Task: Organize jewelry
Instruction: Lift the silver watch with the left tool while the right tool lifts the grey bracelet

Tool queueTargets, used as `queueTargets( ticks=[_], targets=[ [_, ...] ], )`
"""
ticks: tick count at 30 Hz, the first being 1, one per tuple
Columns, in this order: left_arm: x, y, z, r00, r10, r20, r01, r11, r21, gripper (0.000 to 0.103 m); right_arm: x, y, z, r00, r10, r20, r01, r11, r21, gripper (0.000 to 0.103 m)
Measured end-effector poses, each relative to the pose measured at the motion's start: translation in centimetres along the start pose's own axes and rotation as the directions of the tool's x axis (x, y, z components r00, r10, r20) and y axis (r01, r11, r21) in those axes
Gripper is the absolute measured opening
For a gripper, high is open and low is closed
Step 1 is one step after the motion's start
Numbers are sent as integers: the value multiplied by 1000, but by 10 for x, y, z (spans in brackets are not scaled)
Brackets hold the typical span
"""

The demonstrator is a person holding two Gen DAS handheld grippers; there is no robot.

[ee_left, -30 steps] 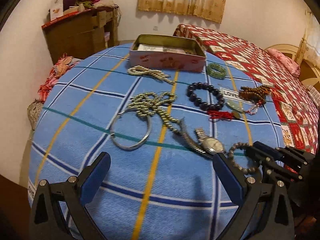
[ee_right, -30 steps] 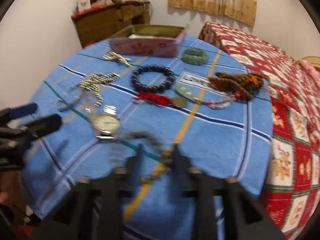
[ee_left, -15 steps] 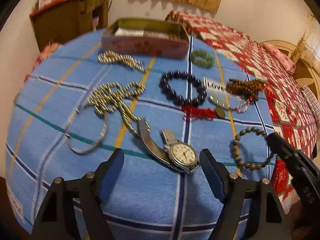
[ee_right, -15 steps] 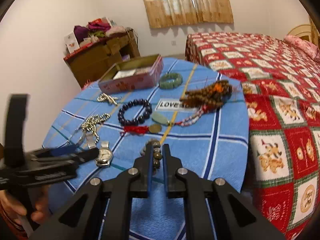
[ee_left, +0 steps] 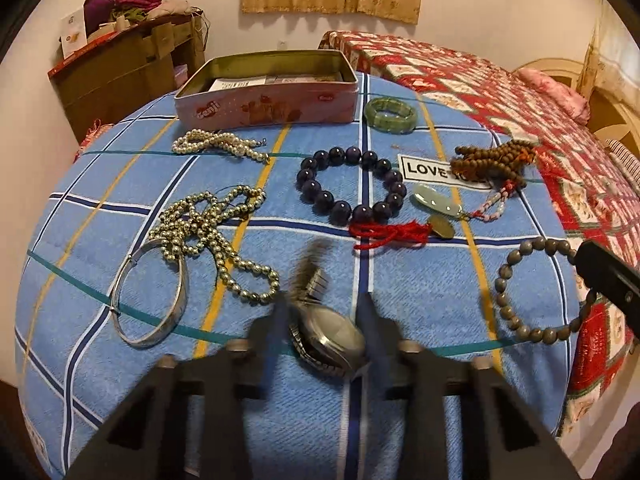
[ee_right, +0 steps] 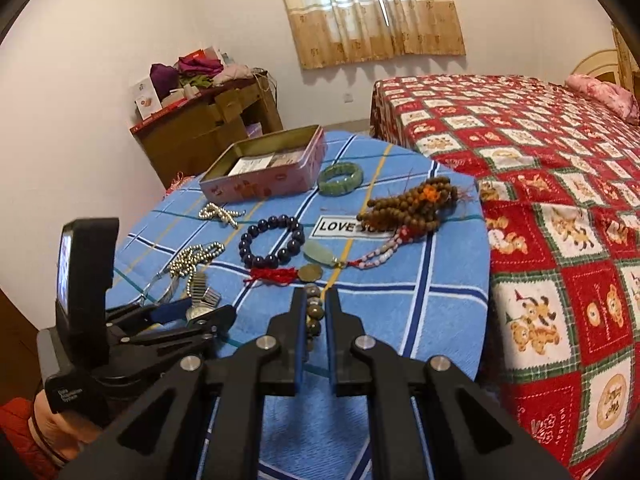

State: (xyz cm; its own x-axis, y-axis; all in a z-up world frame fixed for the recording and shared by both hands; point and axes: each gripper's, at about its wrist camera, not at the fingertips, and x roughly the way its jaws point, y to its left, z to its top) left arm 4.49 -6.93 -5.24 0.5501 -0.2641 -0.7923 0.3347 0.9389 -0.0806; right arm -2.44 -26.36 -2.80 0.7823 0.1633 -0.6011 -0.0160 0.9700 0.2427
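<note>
At lower centre of the left view, the left gripper point(ee_left: 324, 316) is clamping the silver metal wristwatch point(ee_left: 326, 338); the right gripper point(ee_right: 314, 308) is pinching the grey-brown beaded bracelet point(ee_right: 313, 314), both presumably bound for the open pink rectangular tin point(ee_left: 268, 100) at upper centre.

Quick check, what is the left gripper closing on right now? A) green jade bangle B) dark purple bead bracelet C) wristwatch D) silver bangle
C: in the left wrist view the left gripper has its fingers on either side of the wristwatch, while the silver bangle, dark purple bead bracelet and green jade bangle lie apart on the blue cloth.
</note>
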Motion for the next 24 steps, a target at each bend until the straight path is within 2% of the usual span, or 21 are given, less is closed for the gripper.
queueTargets(
  ticks=[3, 7, 11, 20, 24],
  targets=[
    [-7, 6, 2, 998, -59, 8, 59, 998, -25, 15, -2, 2, 4, 1000, -1, 9, 1, 1000, -3, 11],
    [-36, 12, 7, 991, -98, 95, 100, 995, -9, 7, -6, 4, 17, 999, 6, 31, -6, 1000, -4, 11],
    [-58, 27, 18, 979, -129, 158, 134, 991, -23, 6, -10, 8, 32, 998, 13, 59, -13, 1000, -9, 11],
    [-86, 49, 43, 954, -126, 270, 140, 990, -31, 6, -5, 22, 70, 992, 84, 99, -84, 996, -10, 11],
    [-90, 50, 49, 948, -130, 290, 139, 990, -10, 4, -3, 28, 78, 989, 105, 107, -104, 994, -18, 11]
  ],
)
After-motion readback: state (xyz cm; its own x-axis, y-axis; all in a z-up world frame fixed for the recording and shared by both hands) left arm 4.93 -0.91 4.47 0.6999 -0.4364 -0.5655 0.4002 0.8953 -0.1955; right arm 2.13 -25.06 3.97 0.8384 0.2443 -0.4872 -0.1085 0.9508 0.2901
